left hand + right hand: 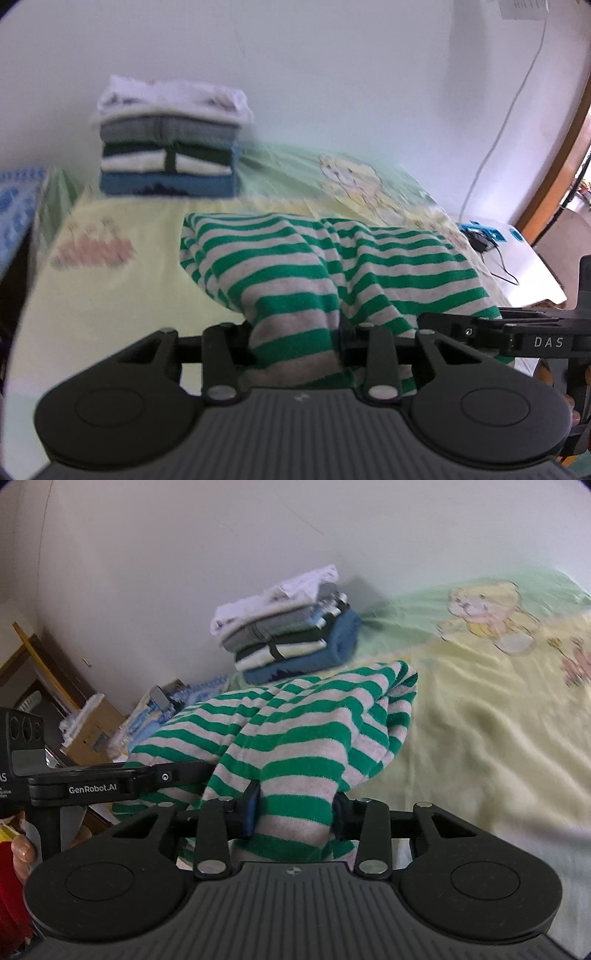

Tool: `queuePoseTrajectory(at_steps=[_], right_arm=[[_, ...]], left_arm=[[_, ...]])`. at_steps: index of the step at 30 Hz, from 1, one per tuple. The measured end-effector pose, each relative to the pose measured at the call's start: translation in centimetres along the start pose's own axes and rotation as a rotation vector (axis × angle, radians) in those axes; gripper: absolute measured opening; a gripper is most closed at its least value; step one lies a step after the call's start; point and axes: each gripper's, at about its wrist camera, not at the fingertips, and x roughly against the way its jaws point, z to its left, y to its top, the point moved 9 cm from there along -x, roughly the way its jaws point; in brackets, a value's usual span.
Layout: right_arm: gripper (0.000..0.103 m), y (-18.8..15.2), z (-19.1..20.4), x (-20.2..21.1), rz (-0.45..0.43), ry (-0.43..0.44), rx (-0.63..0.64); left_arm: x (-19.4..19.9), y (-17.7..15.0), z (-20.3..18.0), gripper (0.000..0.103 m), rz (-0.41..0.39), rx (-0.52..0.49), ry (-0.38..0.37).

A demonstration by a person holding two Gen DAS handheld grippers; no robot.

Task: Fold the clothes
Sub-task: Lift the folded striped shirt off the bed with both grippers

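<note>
Two grippers, both clamped on one striped shirt (332, 273): your left gripper (297, 347) and right gripper (293, 814) each pinch a bunch of its near edge, side by side. The shirt hangs lifted, stretching away from the fingers over the yellow bedsheet (480, 738). Long axis runs forward toward the stack of folded clothes (170, 155), well apart. Neither hand's nearer, I'd say.
</note>
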Motion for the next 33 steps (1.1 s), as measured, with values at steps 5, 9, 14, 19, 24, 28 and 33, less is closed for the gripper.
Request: queuePoseTrajectory(at_steps=[5,9,14,19,24,28,33], right_arm=[[0.040,3.3,1.8,-1.9,-0.045,0.018,0.009],[0.040,6.3,3.4,-3.7,-0.085,0.007,0.009],[0.040,10.2,5.4,-6.3,-0.139,-0.021,0.030],[0.040,14.2,7.3,-9.1,-0.185,-0.041,0.055],[0.040,18.1,8.1,-12.1,-0.212,-0.033,0.050],[0.040,20.6,8.3,-14.3,-0.221,-0.034,0.066],[0.040,23.2,7.9,-17.0,-0.220,-0.043,0.087]], left_arm=[[0.6,4.0,2.7,0.034,-0.029,-0.009,0.012],[0.6,7.8,5.2,0.034,-0.043,-0.033,0.015],[0.4,12.5,8.4,0.034,-0.070,-0.078,0.004],[0.1,17.1,11.5,0.034,-0.109,-0.108,-0.003],[-0.3,21.5,14.0,0.034,-0.147,-0.124,0.007],[-1.3,24.3,15.7,0.034,-0.167,-0.136,0.026],[-3.4,26.8,17.4,0.034,-0.179,-0.134,0.047]])
